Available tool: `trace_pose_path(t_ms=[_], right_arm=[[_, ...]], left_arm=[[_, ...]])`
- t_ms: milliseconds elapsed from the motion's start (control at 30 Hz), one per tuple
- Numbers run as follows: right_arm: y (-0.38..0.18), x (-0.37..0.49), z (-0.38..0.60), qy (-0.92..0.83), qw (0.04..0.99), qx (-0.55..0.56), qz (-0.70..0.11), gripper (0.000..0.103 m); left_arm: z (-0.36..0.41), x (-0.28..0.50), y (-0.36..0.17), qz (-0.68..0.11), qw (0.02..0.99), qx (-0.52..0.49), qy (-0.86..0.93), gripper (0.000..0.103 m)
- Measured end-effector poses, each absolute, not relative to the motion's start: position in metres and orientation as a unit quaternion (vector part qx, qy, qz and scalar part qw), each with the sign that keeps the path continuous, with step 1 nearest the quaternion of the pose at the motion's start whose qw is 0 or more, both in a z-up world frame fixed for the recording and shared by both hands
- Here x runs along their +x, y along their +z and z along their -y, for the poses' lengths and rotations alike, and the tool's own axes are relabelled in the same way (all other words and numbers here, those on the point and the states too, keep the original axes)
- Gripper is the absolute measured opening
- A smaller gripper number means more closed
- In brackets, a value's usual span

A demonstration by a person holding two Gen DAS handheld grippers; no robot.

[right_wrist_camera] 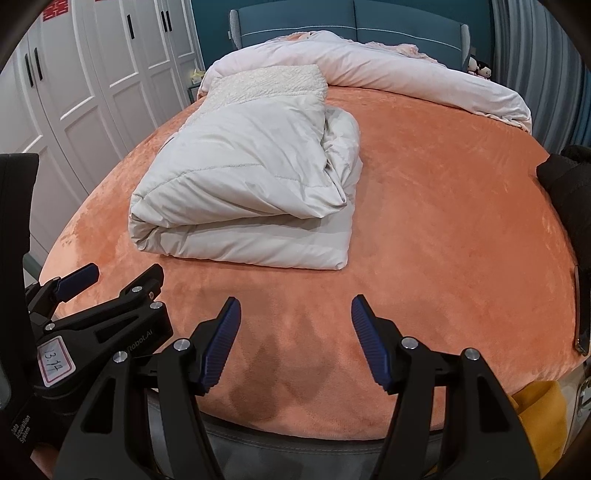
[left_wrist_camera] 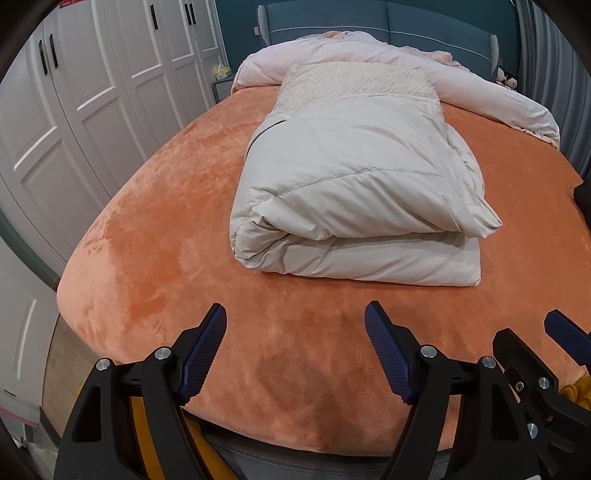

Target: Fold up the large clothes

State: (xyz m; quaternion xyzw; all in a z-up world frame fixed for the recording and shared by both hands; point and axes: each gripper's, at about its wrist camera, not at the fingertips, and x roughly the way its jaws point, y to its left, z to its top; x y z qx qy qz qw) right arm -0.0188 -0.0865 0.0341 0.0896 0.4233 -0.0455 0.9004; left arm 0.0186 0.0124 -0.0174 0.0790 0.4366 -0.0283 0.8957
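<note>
Folded white padded coat (left_wrist_camera: pixel 354 192) lies on the orange bed (left_wrist_camera: pixel 155 229), near its middle, folded edge toward the foot, well apart from both tools. Left tool (left_wrist_camera: pixel 295 350) hovers over the bed's near edge, jaws wide apart, nothing between them. Right tool (right_wrist_camera: pixel 295 341) just beside it, jaws also apart, empty. Pink duvet (right_wrist_camera: pixel 388 70) bunched by the headboard (right_wrist_camera: pixel 351 26); white wardrobe (left_wrist_camera: pixel 92 92) at left.
</note>
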Motion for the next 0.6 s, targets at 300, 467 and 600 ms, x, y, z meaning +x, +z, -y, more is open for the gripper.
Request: trace_pose_path(t_ms=[300, 467, 600], right_arm=[[0.0344, -0.0193, 0.0863, -0.047, 0.9, 0.087, -0.424, 0.06], [0.0348, -0.0182, 0.0874, -0.048, 0.901, 0.085, -0.424, 0.06], [0.0348, -0.0169, 0.0854, -0.051, 0.901, 0.084, -0.422, 0.06]], left_arm=[[-0.0121, 0.0208, -0.0187, -0.435, 0.897, 0.082, -0.025, 0.073], [-0.0122, 0.0215, -0.0186, -0.436, 0.896, 0.08, -0.023, 0.072], [-0.0127, 0.0228, -0.0184, -0.435, 0.896, 0.079, -0.023, 0.072]])
